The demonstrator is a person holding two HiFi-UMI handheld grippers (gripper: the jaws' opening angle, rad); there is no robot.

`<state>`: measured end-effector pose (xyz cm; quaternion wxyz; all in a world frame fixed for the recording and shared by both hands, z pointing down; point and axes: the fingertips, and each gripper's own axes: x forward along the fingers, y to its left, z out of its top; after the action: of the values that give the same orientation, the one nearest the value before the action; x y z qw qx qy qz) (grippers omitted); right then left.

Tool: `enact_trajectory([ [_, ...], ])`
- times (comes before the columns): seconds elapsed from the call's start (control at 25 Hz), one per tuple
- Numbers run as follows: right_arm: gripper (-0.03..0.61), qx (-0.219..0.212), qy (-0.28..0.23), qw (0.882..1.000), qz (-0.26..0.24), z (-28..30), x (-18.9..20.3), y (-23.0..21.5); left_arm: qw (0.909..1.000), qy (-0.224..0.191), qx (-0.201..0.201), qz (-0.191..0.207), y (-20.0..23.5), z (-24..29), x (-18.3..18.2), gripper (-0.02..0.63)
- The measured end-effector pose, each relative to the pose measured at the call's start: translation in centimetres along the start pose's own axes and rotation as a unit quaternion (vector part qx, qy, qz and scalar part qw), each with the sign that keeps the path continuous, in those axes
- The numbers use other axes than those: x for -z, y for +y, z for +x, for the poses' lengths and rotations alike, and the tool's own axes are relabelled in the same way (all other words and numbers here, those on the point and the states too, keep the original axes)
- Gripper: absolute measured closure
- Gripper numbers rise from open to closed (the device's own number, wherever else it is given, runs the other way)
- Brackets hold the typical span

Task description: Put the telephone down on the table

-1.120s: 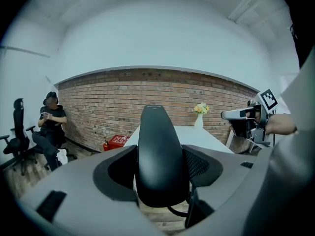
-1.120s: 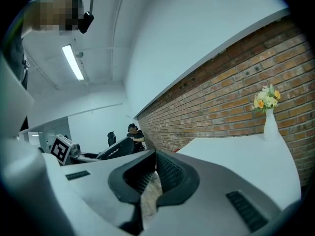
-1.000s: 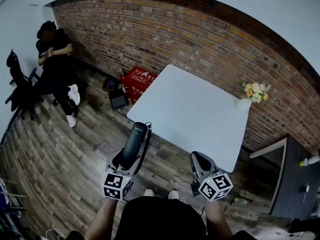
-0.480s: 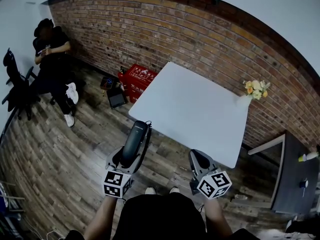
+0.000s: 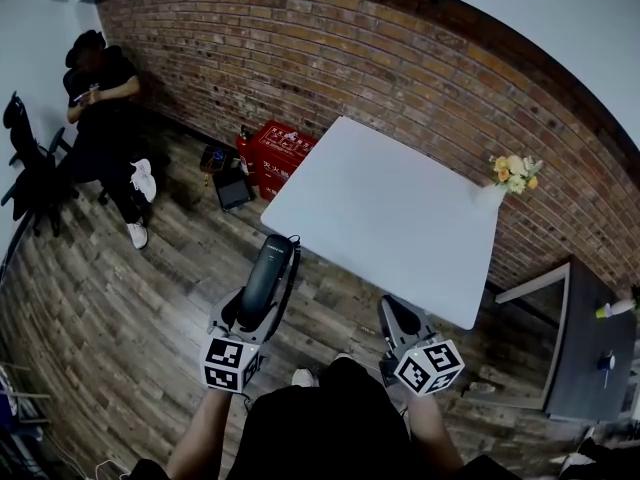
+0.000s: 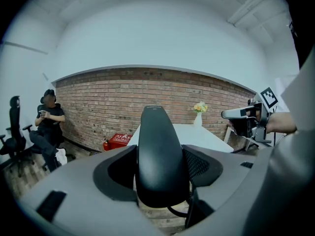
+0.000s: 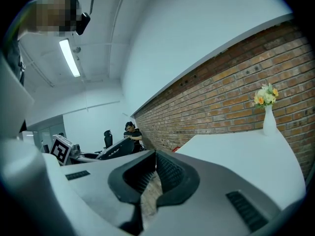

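Note:
A black telephone handset (image 5: 268, 268) points forward from my left gripper (image 5: 255, 313), which is shut on its lower half, above the wooden floor just short of the white table's (image 5: 380, 218) near corner. In the left gripper view the telephone (image 6: 160, 151) stands upright between the two pads of the left gripper (image 6: 160, 168), with a cord looping below it. My right gripper (image 5: 398, 313) hangs to the right, by the table's front edge, shut with nothing in it. In the right gripper view the pads of the right gripper (image 7: 156, 156) meet, with the table (image 7: 246, 156) ahead.
A vase of flowers (image 5: 510, 178) stands at the table's far right corner against the brick wall (image 5: 400, 68). A red crate (image 5: 280, 153) sits on the floor left of the table. A person (image 5: 100, 108) sits at far left beside an office chair (image 5: 30, 168). A dark cabinet (image 5: 590, 358) is at right.
The head view has shifted slightly and both grippers have crept a little forward towards the table. The left gripper's hold on the telephone is unchanged.

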<state>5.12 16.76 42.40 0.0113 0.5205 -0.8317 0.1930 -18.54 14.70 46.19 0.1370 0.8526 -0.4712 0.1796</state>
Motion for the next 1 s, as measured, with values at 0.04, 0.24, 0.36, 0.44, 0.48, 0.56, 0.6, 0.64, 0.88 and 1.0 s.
enact_trajectory([
  [0.04, 0.557, 0.0, 0.001, 1.0, 0.001, 0.1, 0.0, 0.1, 1.0, 0.001, 0.001, 0.0, 0.1, 0.0, 0.0, 0.334],
  [0.24, 0.555, -0.002, 0.004, 1.0, 0.003, 1.0, 0.3, -0.1, 1.0, 0.003, 0.002, 0.002, 0.3, 0.8, -0.1, 0.334],
  [0.36, 0.557, -0.008, 0.006, 1.0, 0.006, 2.0, 0.3, -0.7, 1.0, 0.005, -0.002, 0.001, 0.6, 1.8, -0.2, 0.334],
  [0.44, 0.557, -0.012, 0.007, 1.0, 0.006, 3.0, 0.1, -1.4, 1.0, 0.006, -0.006, 0.0, 0.8, 2.8, -0.4, 0.334],
  [0.48, 0.555, -0.014, 0.008, 1.0, 0.005, 3.5, -0.2, -1.9, 0.9999, 0.008, -0.008, 0.001, 1.0, 3.3, -0.5, 0.334],
  [0.56, 0.555, -0.016, 0.008, 1.0, 0.003, 4.5, -0.7, -2.8, 0.9998, 0.013, -0.013, 0.004, 1.4, 4.4, -0.7, 0.334],
  [0.6, 0.555, -0.017, 0.008, 1.0, 0.002, 5.1, -1.0, -3.3, 0.9998, 0.014, -0.015, 0.003, 1.7, 5.0, -0.9, 0.334],
  [0.64, 0.555, -0.018, 0.008, 1.0, 0.002, 5.7, -1.3, -3.7, 0.9998, 0.015, -0.016, 0.001, 1.9, 5.6, -1.2, 0.334],
  [0.88, 0.555, -0.034, 0.018, 0.999, 0.001, 9.3, -3.0, -6.8, 0.9996, 0.014, -0.024, -0.003, 2.5, 9.7, -3.8, 0.334],
  [1.0, 0.557, -0.043, 0.024, 0.999, -0.002, 11.2, -3.8, -8.3, 0.9994, 0.015, -0.029, -0.005, 2.7, 11.7, -4.9, 0.334],
])
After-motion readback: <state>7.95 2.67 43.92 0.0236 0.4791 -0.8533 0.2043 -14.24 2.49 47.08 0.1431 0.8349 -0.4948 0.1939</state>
